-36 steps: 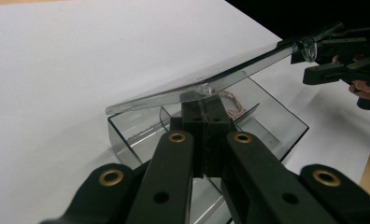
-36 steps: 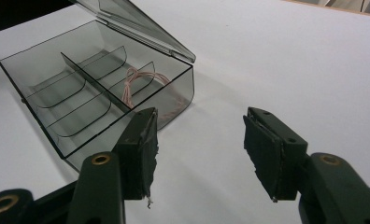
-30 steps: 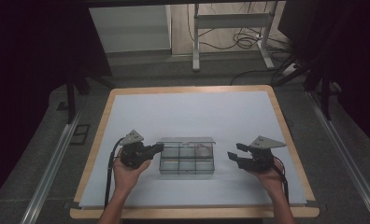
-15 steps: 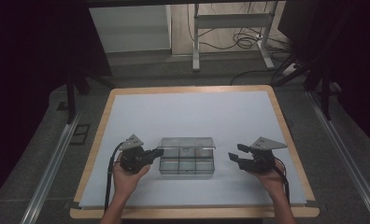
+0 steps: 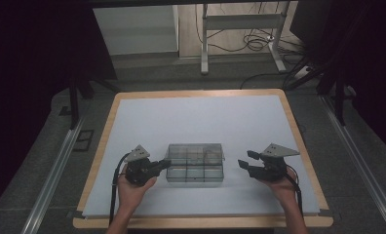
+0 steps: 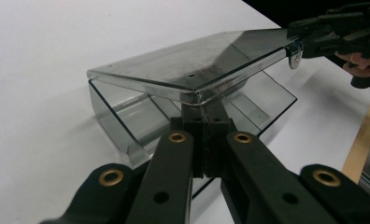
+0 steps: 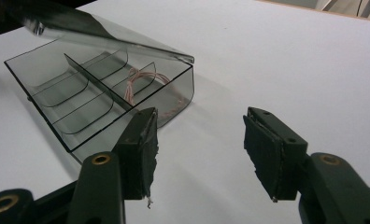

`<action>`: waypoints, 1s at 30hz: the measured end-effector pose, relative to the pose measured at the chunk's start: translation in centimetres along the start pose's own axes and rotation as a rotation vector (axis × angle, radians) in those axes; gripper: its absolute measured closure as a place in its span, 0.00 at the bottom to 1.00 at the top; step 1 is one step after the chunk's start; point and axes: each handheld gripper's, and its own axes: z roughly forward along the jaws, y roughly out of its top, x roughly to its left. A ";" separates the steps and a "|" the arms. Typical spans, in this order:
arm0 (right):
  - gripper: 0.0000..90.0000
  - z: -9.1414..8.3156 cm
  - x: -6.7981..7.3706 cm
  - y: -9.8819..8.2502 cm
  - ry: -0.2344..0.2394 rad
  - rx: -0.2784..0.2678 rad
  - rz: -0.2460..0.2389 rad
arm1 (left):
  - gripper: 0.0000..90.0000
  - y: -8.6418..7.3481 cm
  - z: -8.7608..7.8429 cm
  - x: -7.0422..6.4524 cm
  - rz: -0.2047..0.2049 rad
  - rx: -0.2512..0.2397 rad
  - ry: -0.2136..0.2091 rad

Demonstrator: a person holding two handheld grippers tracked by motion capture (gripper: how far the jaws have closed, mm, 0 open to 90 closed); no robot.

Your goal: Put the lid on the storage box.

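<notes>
Fingers of the left gripper [image 6: 205, 140] are pressed together on the near corner of the clear smoky plastic lid [image 6: 192, 70], pinching it and holding it tilted up above the transparent grey compartment box [image 5: 196, 163] it belongs to. That box sits on the white sheet covering the wood-edged desk [image 5: 201, 122], toward the near side, between the two hands. In the high view the left gripper [image 5: 158, 166] touches the box's left end, while the right gripper [image 5: 244, 163] hangs just beside the right end, apart from it. Seen from the right gripper view, the right gripper [image 7: 199, 149] has its fingers spread with only bare white surface between them; the box [image 7: 99, 100] lies ahead and to the left of them, its lid [image 7: 94, 28] raised at a slant. Curved dividers split the box into several compartments, and a thin pinkish coiled wire [image 7: 143, 79] lies in the corner compartment nearest that gripper.
</notes>
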 end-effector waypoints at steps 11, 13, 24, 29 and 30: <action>0.48 -0.2 -0.1 0.0 -0.002 -0.007 0.007 | 1.00 -1.4 -0.1 -0.2 -0.005 0.023 -0.018; 0.48 -0.2 0.0 -0.1 -0.001 -0.008 0.004 | 1.00 -1.6 -0.1 -0.2 -0.004 0.031 -0.020; 0.48 -0.2 0.0 -0.2 -0.001 -0.007 0.003 | 1.00 -2.8 -0.3 0.0 -0.018 0.056 -0.027; 0.48 -0.1 0.0 -0.3 0.000 -0.007 0.007 | 1.00 -2.9 -0.6 0.0 -0.018 0.057 -0.028; 0.48 -0.1 0.0 -0.3 0.000 -0.006 0.006 | 1.00 -2.9 -0.6 0.0 -0.017 0.059 -0.029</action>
